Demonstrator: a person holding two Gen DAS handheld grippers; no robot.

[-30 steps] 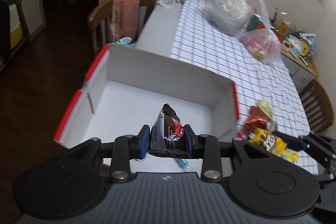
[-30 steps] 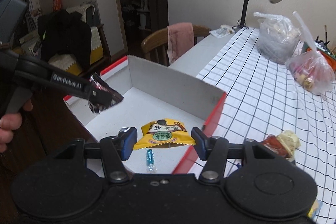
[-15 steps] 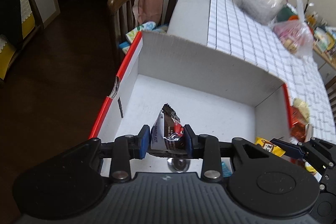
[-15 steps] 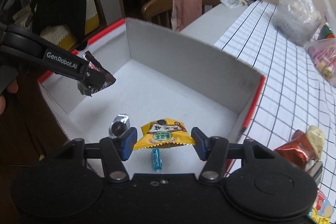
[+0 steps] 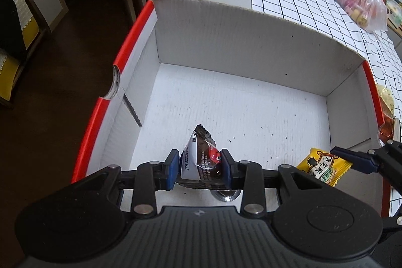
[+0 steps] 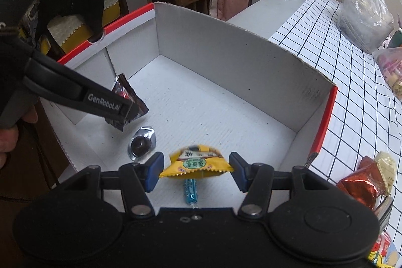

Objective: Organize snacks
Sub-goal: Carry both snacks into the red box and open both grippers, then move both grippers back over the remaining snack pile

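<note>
Both clamped: left hand-held gripper point(image 5: 198, 168) pinched brown snack packet point(image 5: 202, 157); right hand-held gripper point(image 6: 196, 168) gripped yellow snack packet point(image 6: 196, 162); blue candy point(image 6: 191, 191) partly hidden beneath.

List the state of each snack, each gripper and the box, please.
Left gripper: shut on brown packet, above the box floor.
Right gripper: shut on yellow packet.
White box: open-topped.
Silver candy: lying in the box.
Blue candy: lying in the box.
</note>
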